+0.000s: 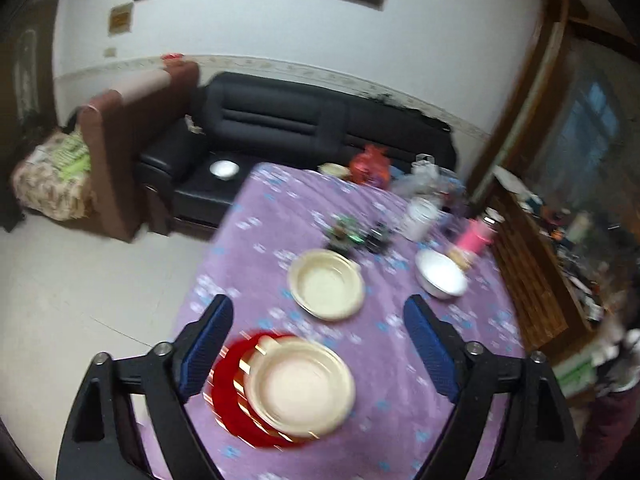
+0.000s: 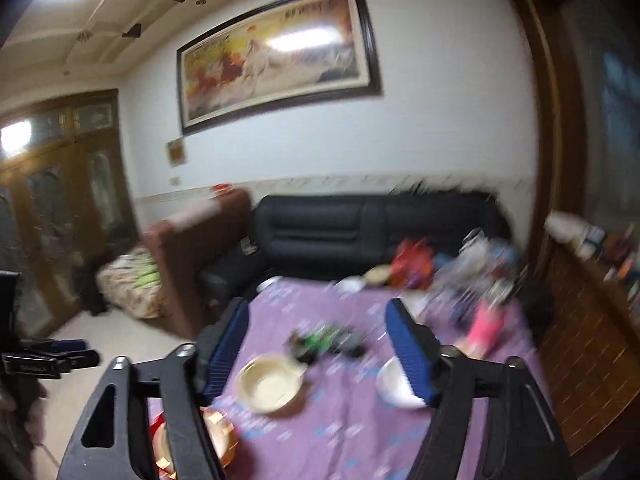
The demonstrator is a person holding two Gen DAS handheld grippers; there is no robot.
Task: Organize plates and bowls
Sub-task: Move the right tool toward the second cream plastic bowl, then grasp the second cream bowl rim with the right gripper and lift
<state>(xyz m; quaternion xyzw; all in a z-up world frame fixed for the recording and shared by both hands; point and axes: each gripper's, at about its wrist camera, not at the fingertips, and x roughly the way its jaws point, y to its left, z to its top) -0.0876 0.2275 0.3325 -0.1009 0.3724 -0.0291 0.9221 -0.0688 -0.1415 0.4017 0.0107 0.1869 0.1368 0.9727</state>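
Note:
On the purple tablecloth (image 1: pixel 400 360) a cream bowl (image 1: pixel 298 386) sits on a red plate (image 1: pixel 228 396) with gold trim, near the front. A second cream bowl (image 1: pixel 326 284) lies further back, and a white bowl (image 1: pixel 440 274) to its right. My left gripper (image 1: pixel 318 344) is open and empty above the stacked bowl. My right gripper (image 2: pixel 316 344) is open and empty, higher above the table; through it I see the second cream bowl (image 2: pixel 270 384) and the white bowl (image 2: pixel 394 388), partly hidden by a finger. The red plate (image 2: pixel 160 432) shows at the bottom left.
Small dark objects (image 1: pixel 356 234), a white jar (image 1: pixel 418 216), a pink bottle (image 1: pixel 474 238) and a red bag (image 1: pixel 370 168) crowd the table's far side. A black sofa (image 1: pixel 300 128) stands behind, a wooden cabinet (image 1: pixel 532 272) on the right. The left gripper (image 2: pixel 52 358) shows at the right view's left edge.

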